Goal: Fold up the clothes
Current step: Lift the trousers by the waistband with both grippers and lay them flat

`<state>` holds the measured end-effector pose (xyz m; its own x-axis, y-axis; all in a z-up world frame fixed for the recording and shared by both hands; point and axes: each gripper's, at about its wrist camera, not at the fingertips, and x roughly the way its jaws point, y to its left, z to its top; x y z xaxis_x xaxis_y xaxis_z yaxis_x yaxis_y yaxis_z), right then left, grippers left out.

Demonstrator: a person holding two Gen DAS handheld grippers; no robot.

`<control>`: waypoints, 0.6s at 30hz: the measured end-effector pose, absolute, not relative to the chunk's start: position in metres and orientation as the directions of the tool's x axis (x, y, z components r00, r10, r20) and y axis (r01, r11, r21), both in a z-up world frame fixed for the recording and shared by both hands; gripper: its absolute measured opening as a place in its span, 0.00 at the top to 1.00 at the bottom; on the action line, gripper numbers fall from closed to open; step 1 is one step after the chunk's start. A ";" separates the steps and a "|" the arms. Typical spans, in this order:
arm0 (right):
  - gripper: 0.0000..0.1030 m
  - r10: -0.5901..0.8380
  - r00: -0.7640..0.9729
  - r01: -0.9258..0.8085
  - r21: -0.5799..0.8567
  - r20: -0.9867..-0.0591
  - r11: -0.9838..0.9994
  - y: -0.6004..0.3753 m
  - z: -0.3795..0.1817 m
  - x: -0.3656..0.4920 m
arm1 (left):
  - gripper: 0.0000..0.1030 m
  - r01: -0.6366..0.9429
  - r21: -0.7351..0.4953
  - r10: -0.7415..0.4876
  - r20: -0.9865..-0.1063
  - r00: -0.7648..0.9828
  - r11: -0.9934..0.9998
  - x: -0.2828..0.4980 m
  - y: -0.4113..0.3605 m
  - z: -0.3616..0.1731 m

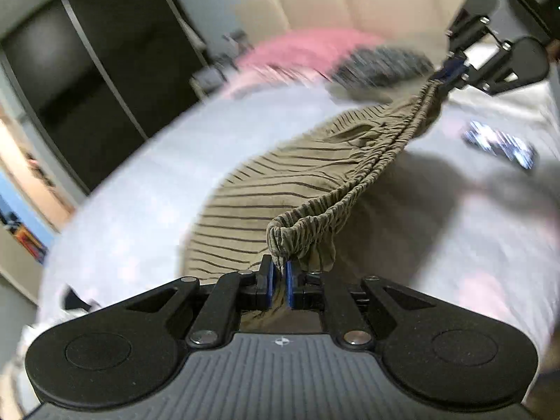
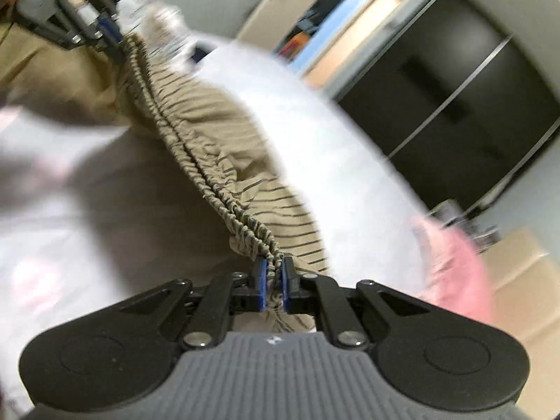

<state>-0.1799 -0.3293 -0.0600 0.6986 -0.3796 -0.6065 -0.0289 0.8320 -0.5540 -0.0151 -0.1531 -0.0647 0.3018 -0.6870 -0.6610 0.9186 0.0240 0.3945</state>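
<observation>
The striped garment (image 1: pixel 301 175) hangs stretched between the two grippers by its gathered waistband (image 1: pixel 367 171), above the bed sheet (image 1: pixel 140 182). The left gripper (image 1: pixel 279 273) pinches one end, the right gripper (image 1: pixel 451 70) the far end, well apart. The garment's body drapes down onto the sheet (leftward in the left wrist view). Behind it on the bed lies a blanket (image 1: pixel 301 52), a wardrobe (image 1: pixel 87 80) beyond at left.

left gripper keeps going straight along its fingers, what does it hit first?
The left gripper is already shut on the olive striped garment's elastic waistband, so the bunched fabric comes first. Beyond that the band runs to the right gripper; depth under fisheye blur is uncertain.
</observation>
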 end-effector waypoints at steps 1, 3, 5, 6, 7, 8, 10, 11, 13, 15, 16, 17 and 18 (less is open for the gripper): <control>0.91 -0.360 0.685 -0.058 -0.541 -0.633 0.839 -0.324 -0.073 -0.185 | 0.95 0.920 0.392 -0.670 -0.685 0.286 -0.008 -0.019 -0.149 -0.075; 0.91 -0.325 0.659 -0.111 -0.516 -0.678 0.849 -0.315 -0.097 -0.193 | 0.95 0.918 0.391 -0.638 -0.724 0.262 -0.067 -0.028 -0.139 -0.094; 0.91 -0.301 0.639 -0.153 -0.500 -0.708 0.852 -0.308 -0.118 -0.200 | 0.95 0.908 0.401 -0.610 -0.753 0.247 -0.126 -0.036 -0.134 -0.111; 0.91 -0.294 0.631 -0.169 -0.497 -0.718 0.851 -0.303 -0.128 -0.204 | 0.95 0.901 0.407 -0.599 -0.762 0.245 -0.149 -0.035 -0.133 -0.118; 0.91 -0.293 0.626 -0.182 -0.500 -0.723 0.847 -0.299 -0.135 -0.205 | 0.95 0.894 0.414 -0.588 -0.771 0.245 -0.169 -0.035 -0.133 -0.124; 0.91 -0.294 0.622 -0.195 -0.506 -0.726 0.840 -0.295 -0.140 -0.204 | 0.95 0.887 0.420 -0.577 -0.779 0.246 -0.189 -0.034 -0.132 -0.130; 0.91 -0.296 0.613 -0.219 -0.517 -0.732 0.827 -0.287 -0.150 -0.203 | 0.95 0.874 0.433 -0.559 -0.791 0.250 -0.222 -0.035 -0.131 -0.140; 0.90 -0.297 0.609 -0.232 -0.523 -0.736 0.820 -0.283 -0.155 -0.203 | 0.93 0.867 0.440 -0.551 -0.795 0.253 -0.236 -0.037 -0.131 -0.144; 0.89 -0.310 0.606 -0.268 -0.555 -0.733 0.788 -0.279 -0.160 -0.201 | 0.91 0.852 0.452 -0.535 -0.804 0.260 -0.265 -0.040 -0.130 -0.152; 0.84 -0.318 0.600 -0.297 -0.574 -0.734 0.763 -0.279 -0.170 -0.203 | 0.83 0.836 0.465 -0.517 -0.812 0.270 -0.293 -0.043 -0.129 -0.160; 0.78 -0.318 0.594 -0.308 -0.574 -0.739 0.758 -0.280 -0.170 -0.203 | 0.80 0.825 0.473 -0.505 -0.817 0.280 -0.308 -0.045 -0.127 -0.163; 0.69 -0.320 0.596 -0.314 -0.581 -0.736 0.751 -0.280 -0.169 -0.205 | 0.73 0.815 0.479 -0.492 -0.822 0.287 -0.325 -0.046 -0.127 -0.166; 0.65 -0.324 0.602 -0.316 -0.590 -0.730 0.743 -0.279 -0.167 -0.207 | 0.69 0.808 0.485 -0.489 -0.822 0.291 -0.334 -0.047 -0.126 -0.167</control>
